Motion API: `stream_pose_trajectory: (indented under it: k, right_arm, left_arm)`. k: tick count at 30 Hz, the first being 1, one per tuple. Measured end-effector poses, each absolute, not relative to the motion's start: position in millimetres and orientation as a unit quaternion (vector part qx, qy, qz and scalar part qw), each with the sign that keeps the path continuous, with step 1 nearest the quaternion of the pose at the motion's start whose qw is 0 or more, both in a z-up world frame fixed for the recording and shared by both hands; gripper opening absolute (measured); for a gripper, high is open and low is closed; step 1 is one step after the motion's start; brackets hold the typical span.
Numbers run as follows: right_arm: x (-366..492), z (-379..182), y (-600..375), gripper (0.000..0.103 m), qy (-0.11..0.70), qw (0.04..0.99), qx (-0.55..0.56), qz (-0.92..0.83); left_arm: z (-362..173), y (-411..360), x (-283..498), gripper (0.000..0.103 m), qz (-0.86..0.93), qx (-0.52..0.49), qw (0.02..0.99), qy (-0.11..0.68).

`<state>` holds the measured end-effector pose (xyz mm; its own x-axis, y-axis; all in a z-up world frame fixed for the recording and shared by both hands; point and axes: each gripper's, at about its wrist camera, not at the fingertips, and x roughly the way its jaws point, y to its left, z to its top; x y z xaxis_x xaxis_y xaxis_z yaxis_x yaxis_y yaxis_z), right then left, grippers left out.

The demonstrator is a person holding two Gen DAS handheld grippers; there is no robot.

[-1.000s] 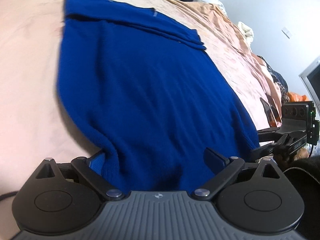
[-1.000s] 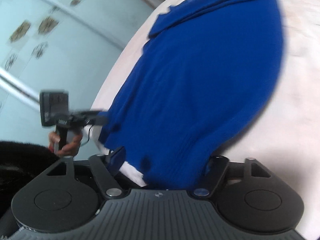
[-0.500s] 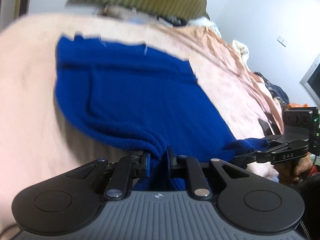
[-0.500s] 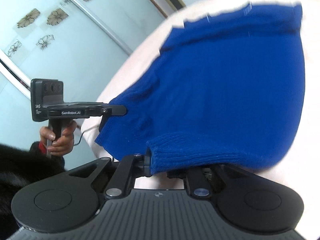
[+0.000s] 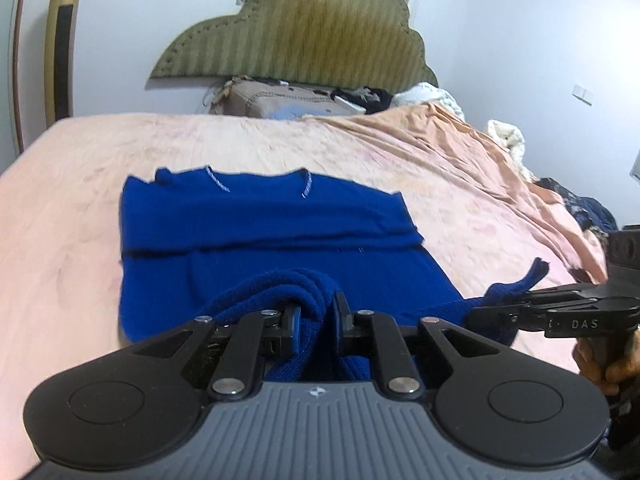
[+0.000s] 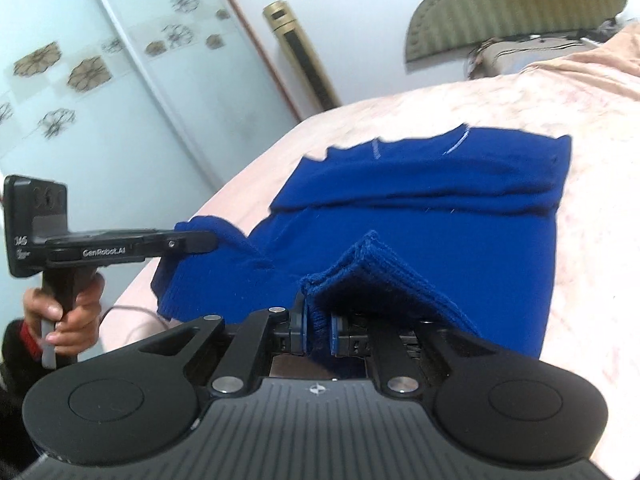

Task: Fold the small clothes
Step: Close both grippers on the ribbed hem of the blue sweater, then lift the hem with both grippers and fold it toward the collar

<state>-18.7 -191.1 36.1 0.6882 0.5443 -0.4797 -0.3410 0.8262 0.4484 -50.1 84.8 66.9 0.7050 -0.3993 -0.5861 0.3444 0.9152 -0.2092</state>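
A blue knit sweater (image 5: 256, 232) lies on a peach bedsheet (image 5: 80, 168), its far part folded flat. My left gripper (image 5: 318, 322) is shut on the sweater's near hem, at its left corner, lifted off the bed. My right gripper (image 6: 318, 328) is shut on the right corner of the same hem (image 6: 372, 268), also lifted. The sweater also shows in the right wrist view (image 6: 460, 220). Each gripper shows in the other's view: the right one (image 5: 500, 312) at the far right, the left one (image 6: 200, 242) at the left, both pinching blue fabric.
A green padded headboard (image 5: 296, 36) stands at the far end of the bed, with a pillow (image 5: 280, 100) and loose clothes (image 5: 364, 96) below it. More clothes lie at the bed's right edge (image 5: 580, 208). A mirrored wardrobe door (image 6: 80, 80) stands on the left.
Both grippers have shut on the near hem and raised it off the bed. The views have tilted up from the sweater toward the headboard.
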Motion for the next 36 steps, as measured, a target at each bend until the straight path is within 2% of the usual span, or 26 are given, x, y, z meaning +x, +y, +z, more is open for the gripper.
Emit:
stream_pose_trajectory:
  k: [19, 36]
  right_arm:
    - [66, 52, -191, 0.013, 0.211, 0.954, 0.142, 0.160]
    - [167, 29, -201, 0.013, 0.230, 0.957, 0.133, 0.121]
  left_arm:
    - [84, 61, 37, 0.015, -0.156, 0.015, 0.941, 0.302]
    - [54, 50, 141, 0.015, -0.139, 0.035, 0.926, 0.350]
